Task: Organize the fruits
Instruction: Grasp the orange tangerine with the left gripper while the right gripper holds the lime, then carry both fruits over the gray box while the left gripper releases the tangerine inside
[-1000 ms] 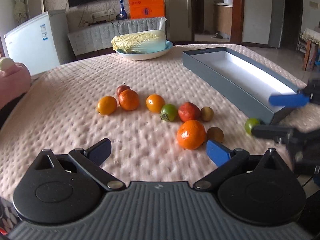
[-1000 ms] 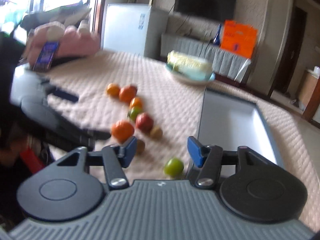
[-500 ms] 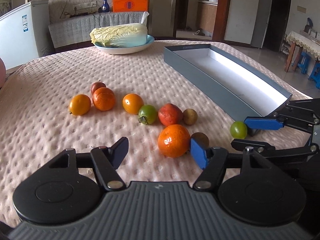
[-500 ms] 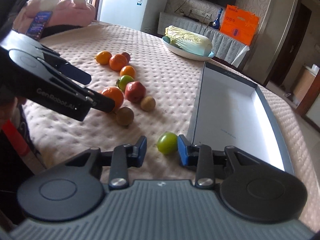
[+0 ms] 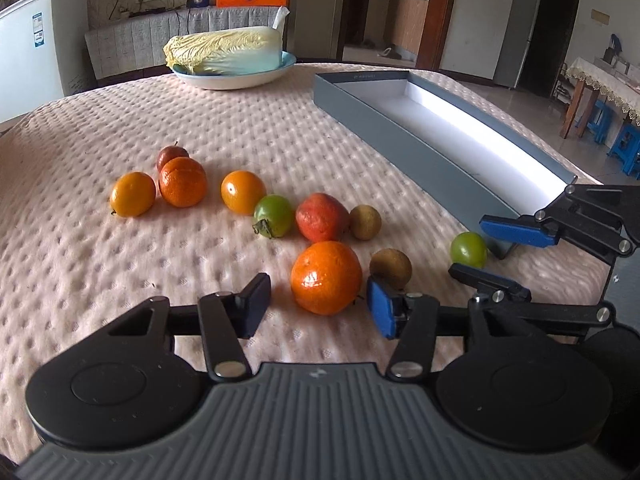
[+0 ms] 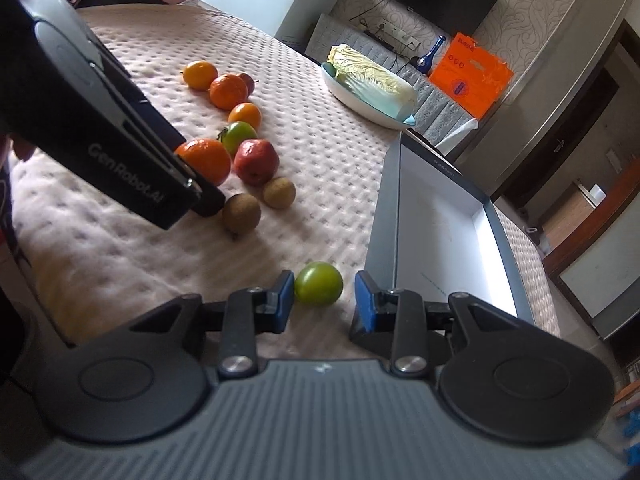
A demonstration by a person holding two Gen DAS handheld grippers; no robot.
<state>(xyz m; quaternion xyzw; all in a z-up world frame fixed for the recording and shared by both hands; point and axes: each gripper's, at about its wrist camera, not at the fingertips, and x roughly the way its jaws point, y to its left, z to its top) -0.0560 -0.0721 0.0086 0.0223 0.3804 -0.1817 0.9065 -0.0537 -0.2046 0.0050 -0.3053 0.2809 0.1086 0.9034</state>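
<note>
**Two tools lowered over fruit beside the grey box**

We hold our left tool low over the worktop covered in a pink dimpled quilted cloth. Its jaws are closing, and the large round orange mandarin sits between its fingers, just ahead of the pads; neither pad touches the fruit yet, with a clear gap on each side. Just right of that tool's blue right pad lies a small brown round fruit. Farther ahead of the tool we see a red apple-like fruit, a green tomato with a dried calyx to its left and a second small tan round fruit to its right. Beyond these, ahead and to the left, lie three more orange fruits and a small dark red one.

Our right tool straddles the small round green fruit. Its jaws stand narrowly apart: the left pad is touching or nearly touching the fruit, while the right pad shows a slim gap, so the fruit is not yet clamped. It rests on the cloth. Immediately right of this tool begins the long grey cardboard box with a white inside, which runs away ahead of it. Far ahead of both tools a pale shallow dish carries a napa cabbage.
</note>
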